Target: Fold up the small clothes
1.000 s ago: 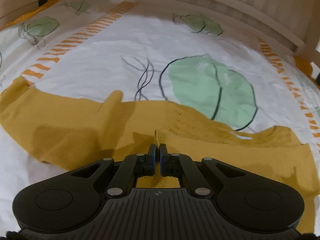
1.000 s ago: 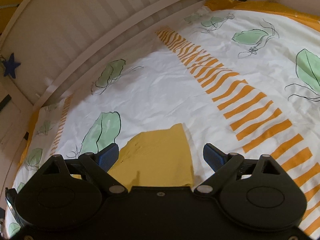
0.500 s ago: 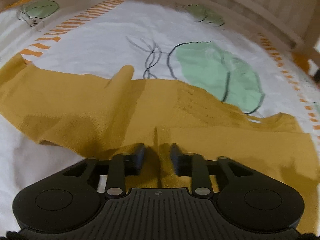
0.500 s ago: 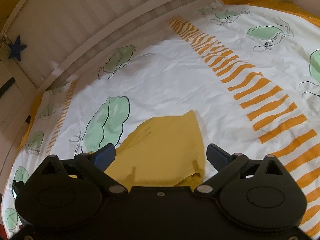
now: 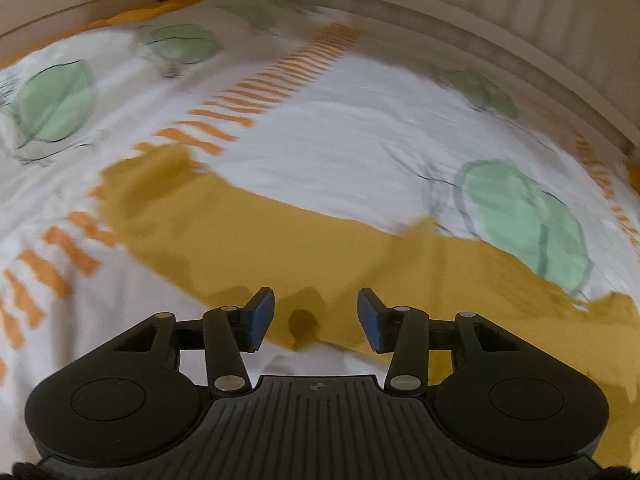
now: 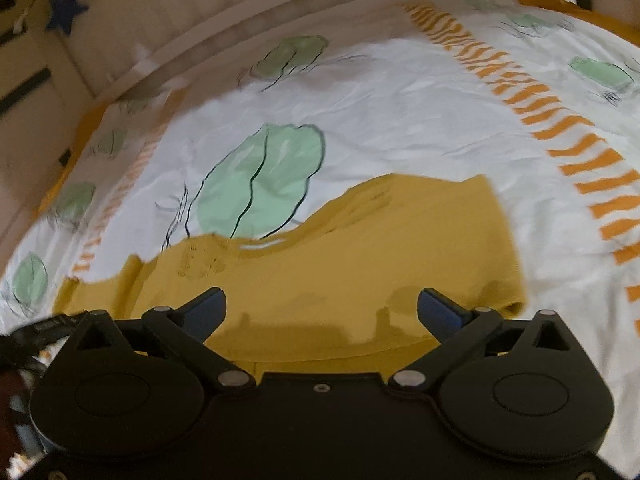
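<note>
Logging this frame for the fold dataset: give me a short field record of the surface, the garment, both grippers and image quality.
surface: white bedsheet printed with green leaves and orange stripes
garment: mustard-yellow garment, lying flat on the sheet, partly folded
left gripper: left gripper with jaws opening, above the garment's near edge, pads not pressing cloth
right gripper: right gripper with jaws opening, wide, above the garment, nothing gripped
backdrop: slatted pale rail along the far edge of the sheet
image quality: motion blur in both wrist views

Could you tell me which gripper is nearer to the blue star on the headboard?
Right. The star shows only in the right gripper's view, far beyond it at upper left; the left gripper sees none.
</note>
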Motion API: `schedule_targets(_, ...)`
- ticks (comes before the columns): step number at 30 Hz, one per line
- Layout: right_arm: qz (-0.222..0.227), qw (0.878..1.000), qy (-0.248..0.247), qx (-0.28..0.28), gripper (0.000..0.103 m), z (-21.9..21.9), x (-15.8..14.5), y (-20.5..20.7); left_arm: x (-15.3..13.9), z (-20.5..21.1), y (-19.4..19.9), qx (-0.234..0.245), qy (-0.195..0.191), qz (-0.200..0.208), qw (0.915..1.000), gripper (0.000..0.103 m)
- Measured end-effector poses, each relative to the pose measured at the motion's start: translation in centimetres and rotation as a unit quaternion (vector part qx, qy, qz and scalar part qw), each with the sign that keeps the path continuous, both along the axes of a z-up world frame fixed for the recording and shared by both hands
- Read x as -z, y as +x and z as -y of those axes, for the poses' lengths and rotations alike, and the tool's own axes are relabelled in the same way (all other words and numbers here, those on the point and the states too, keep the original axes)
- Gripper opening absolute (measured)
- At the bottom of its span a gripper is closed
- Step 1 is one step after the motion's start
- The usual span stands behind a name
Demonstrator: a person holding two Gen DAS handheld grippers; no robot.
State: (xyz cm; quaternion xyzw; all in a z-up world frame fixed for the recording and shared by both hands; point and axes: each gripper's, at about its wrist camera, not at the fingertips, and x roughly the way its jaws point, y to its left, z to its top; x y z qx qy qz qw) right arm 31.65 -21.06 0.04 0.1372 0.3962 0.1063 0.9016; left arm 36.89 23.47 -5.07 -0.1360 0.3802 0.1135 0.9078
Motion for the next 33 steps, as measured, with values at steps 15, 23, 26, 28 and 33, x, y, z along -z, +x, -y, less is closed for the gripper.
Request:
schedule_targets(15,0.034,0.989,-0.082,-0.122,0.102,-10.3,3.8,0.4,1.4,-12.2,-0.7,-0.121,-0.045,0.029,0.9912,0.051)
schedule_targets(23,0.053,0.977,-0.058,-0.2,0.102,-14.3,4.1,-2.0,3.2,-16.0,0.5,-0.156,-0.08,0.044,0.9836,0.056)
schedule_targets(26,0.046,0.975,-0.057,-0.208,0.102,-14.8,4.6,-2.1,3.6,-16.3,1.2,-0.143,-0.091,0.057,0.984,0.059)
schedule_targets(28,0.043,0.975,-0.058,-0.209,0.102,-14.9,4.8,-2.2,3.7,-16.3,1.7,-0.135,-0.097,0.063,0.984,0.059)
schedule_targets(33,0.032,0.978,-0.057,-0.2,0.102,-14.5,5.3,-1.9,3.8,-16.0,2.9,-0.129,-0.101,0.063,0.9845,0.008)
